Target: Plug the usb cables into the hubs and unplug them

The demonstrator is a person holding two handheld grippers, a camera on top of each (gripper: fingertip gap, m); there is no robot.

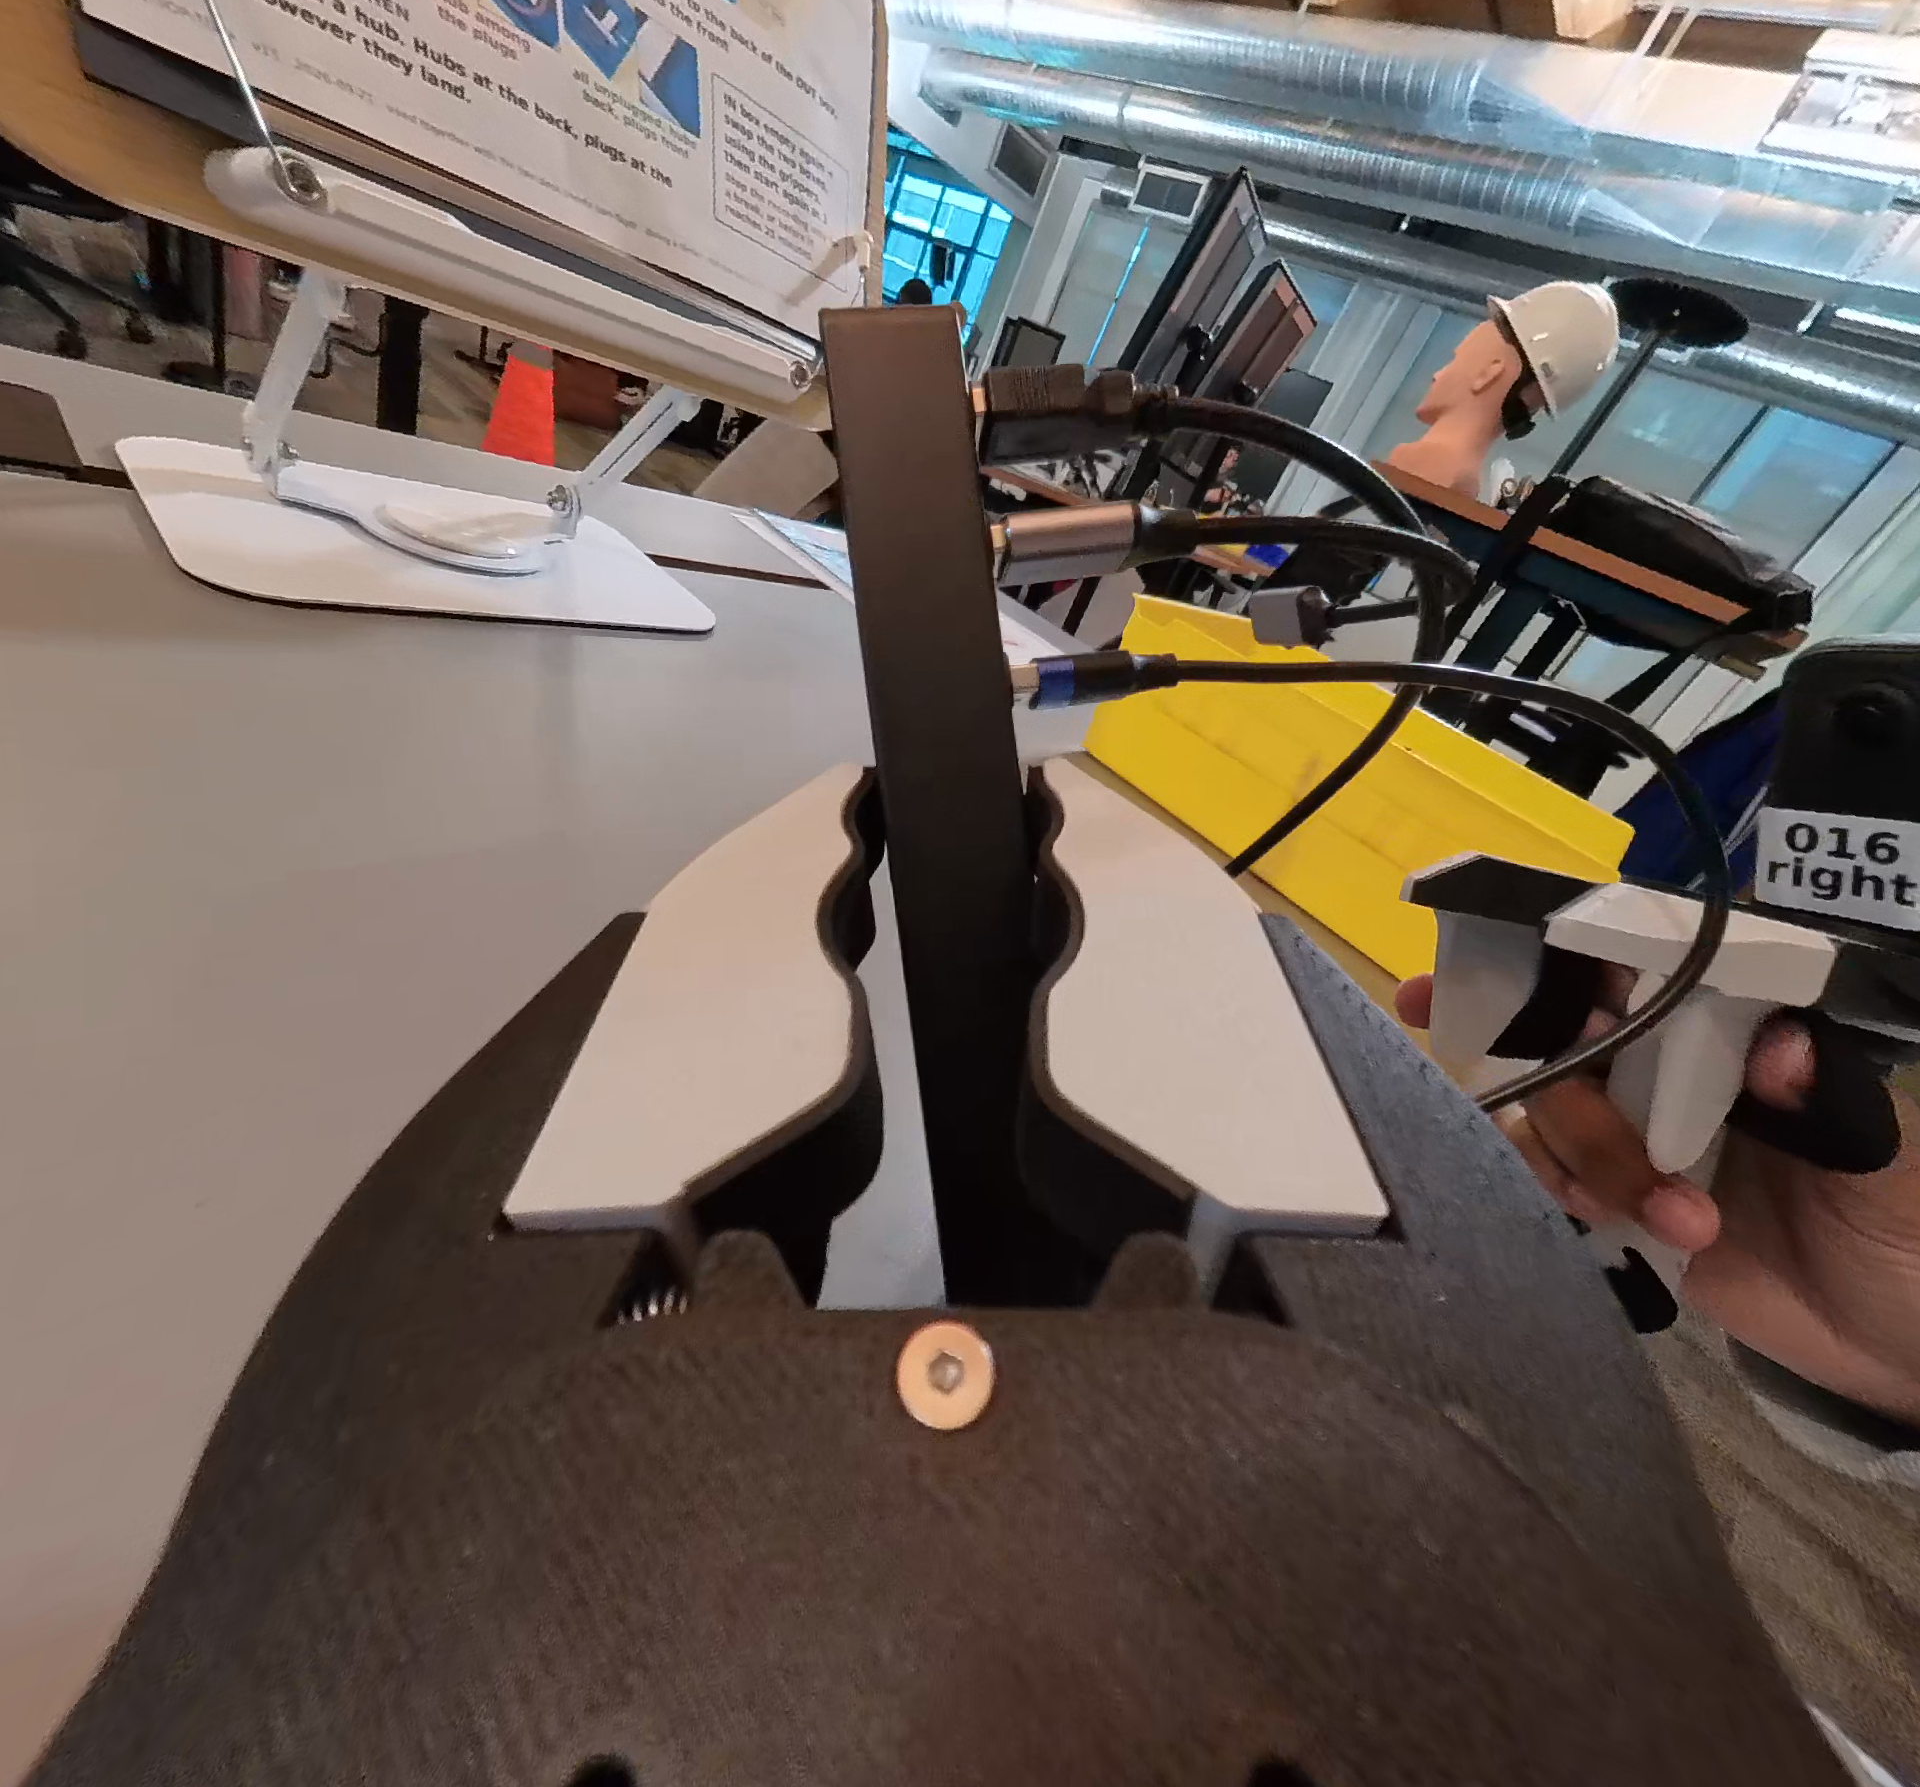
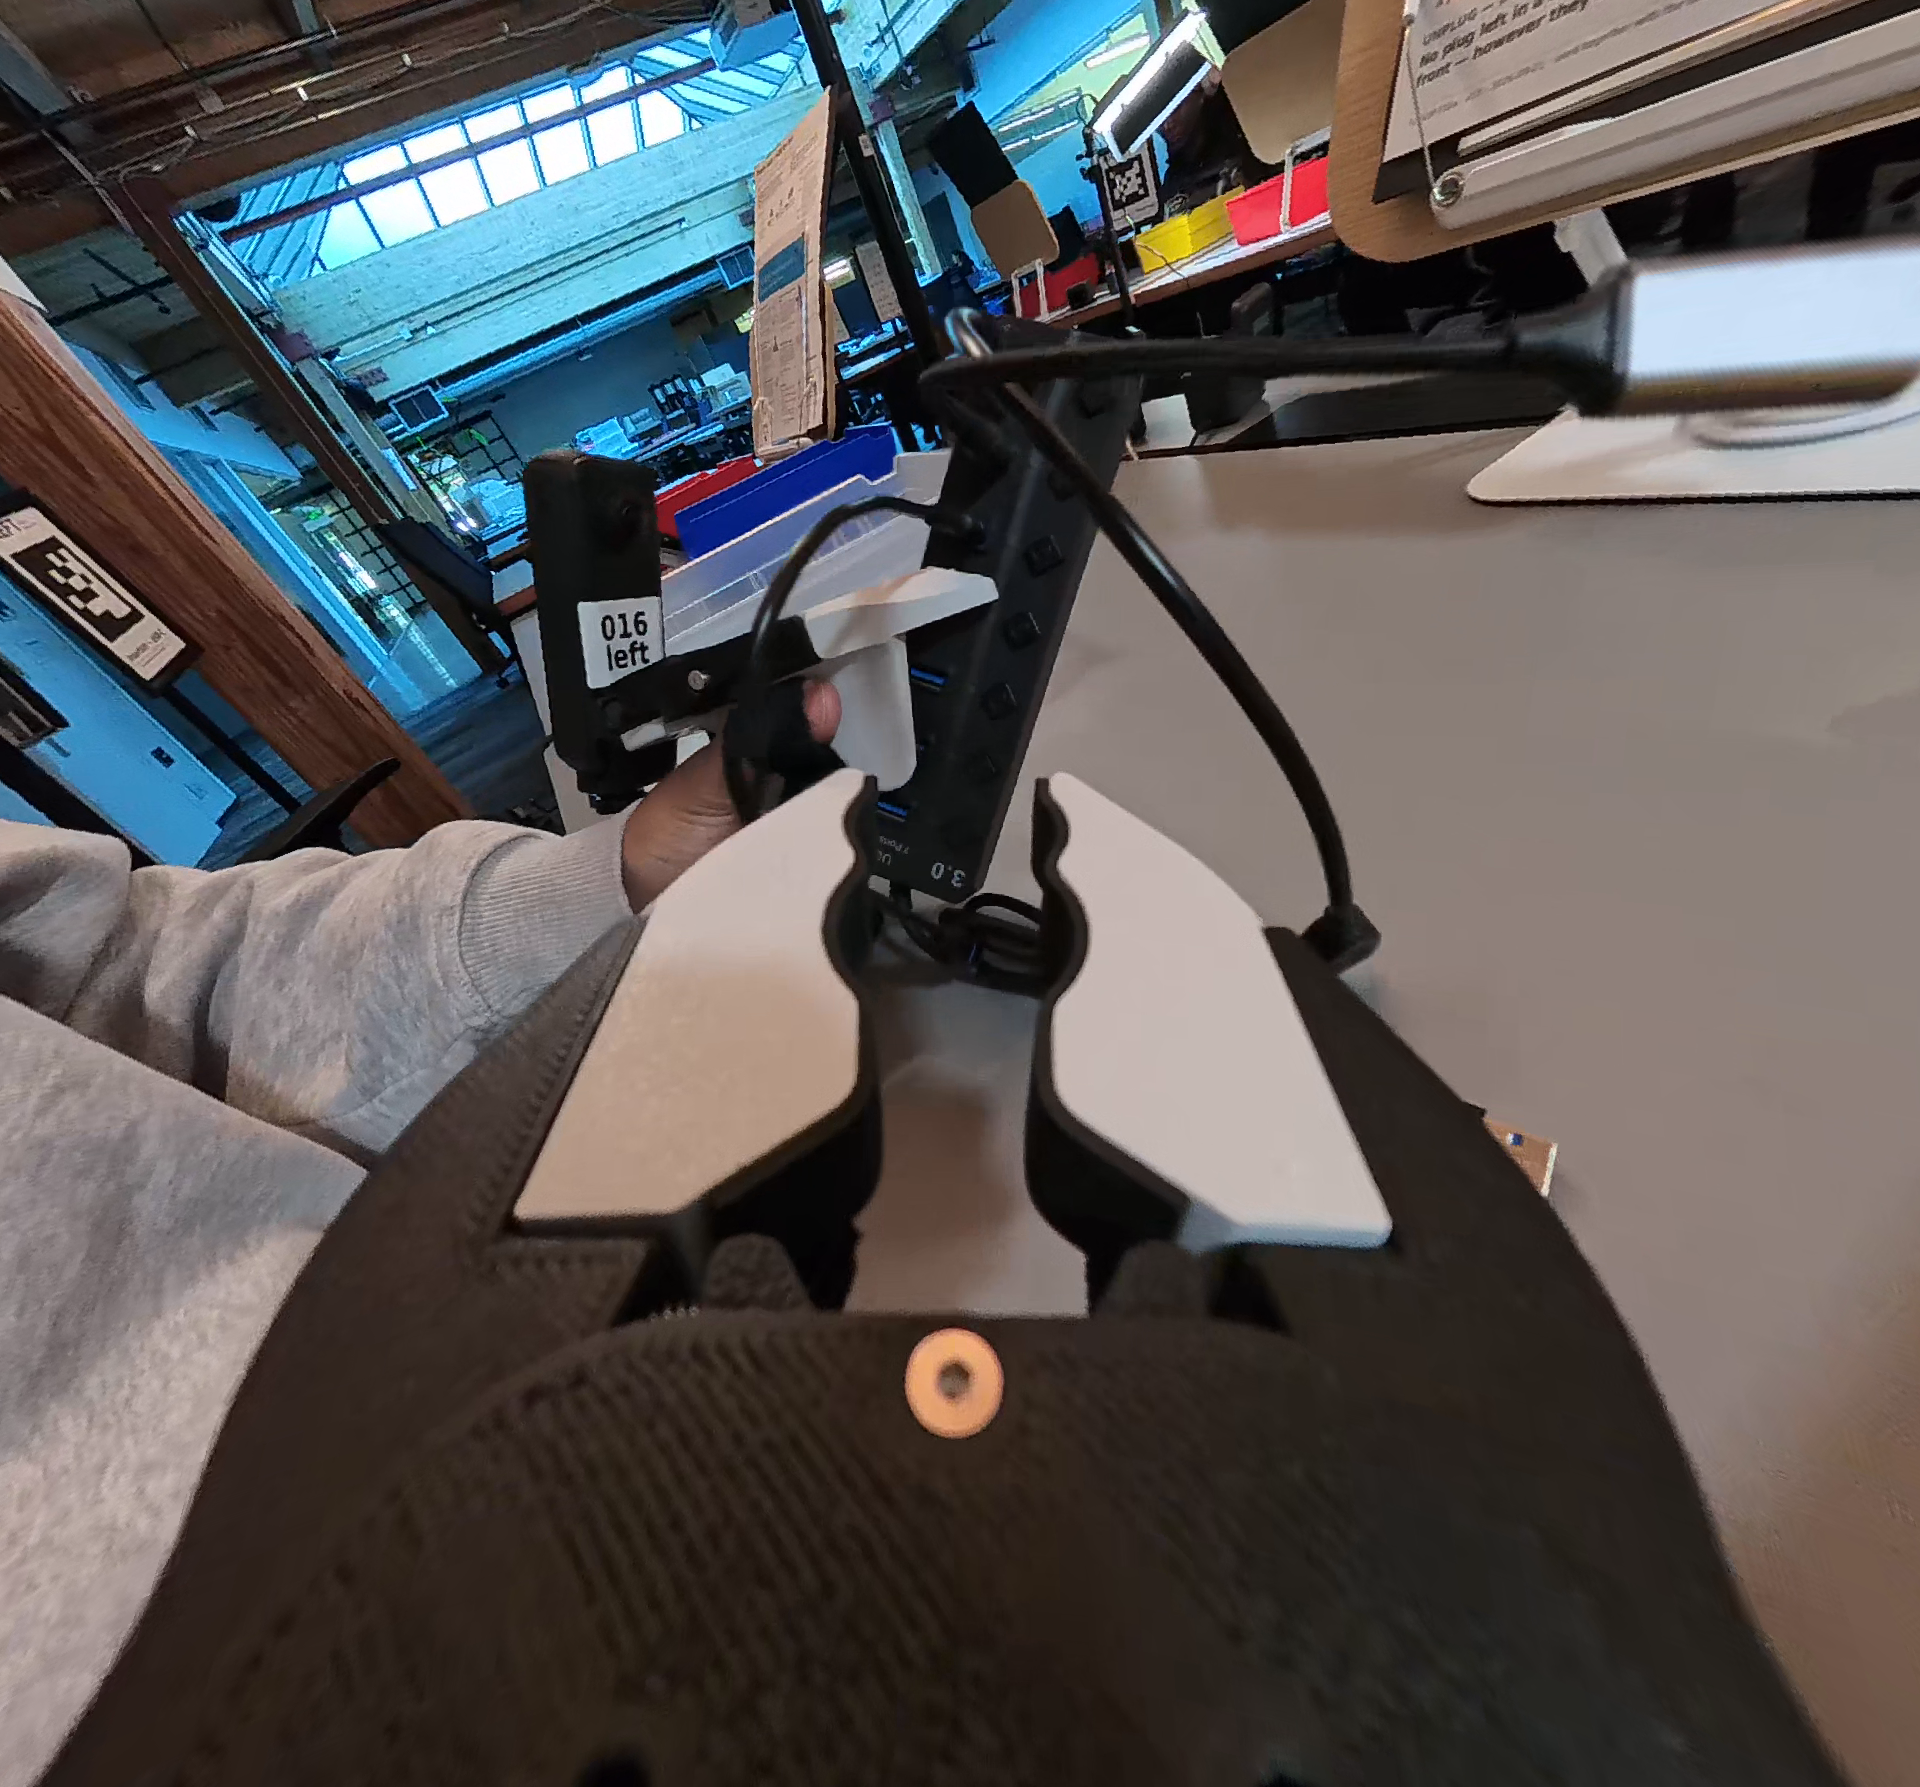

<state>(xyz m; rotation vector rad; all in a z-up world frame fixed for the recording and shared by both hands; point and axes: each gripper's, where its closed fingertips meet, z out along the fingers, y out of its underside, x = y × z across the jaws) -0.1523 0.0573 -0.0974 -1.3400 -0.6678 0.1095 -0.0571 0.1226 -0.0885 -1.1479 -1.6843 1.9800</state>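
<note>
Three plugs (image 1: 1049, 407) sit in the black hub (image 1: 925, 594) your left gripper (image 1: 945, 833) clamps upright; your right gripper (image 2: 951, 844) gapes empty. Pinch rigid plug shells, never limp cable.

Each handheld gripper has a broad black body with a ribbed, printed texture, and a single round silver screw (image 1: 944, 1374) with a hex socket sits in the middle near the jaws. The left gripper (image 1: 945, 807) carries two flat white fingers (image 1: 727, 999) whose inner edges are wavy and lined in black. The right gripper (image 2: 951, 802) is built the same way, with the same white fingers (image 2: 1184, 1031) and a matching screw (image 2: 953, 1382). Seen from the side, each tool has a black upright block bearing a white label (image 2: 624, 641) with black print, and a white pistol-style handle (image 1: 1683, 1062). The person wears a light grey sweatshirt with a ribbed cuff (image 2: 540, 890).
</note>
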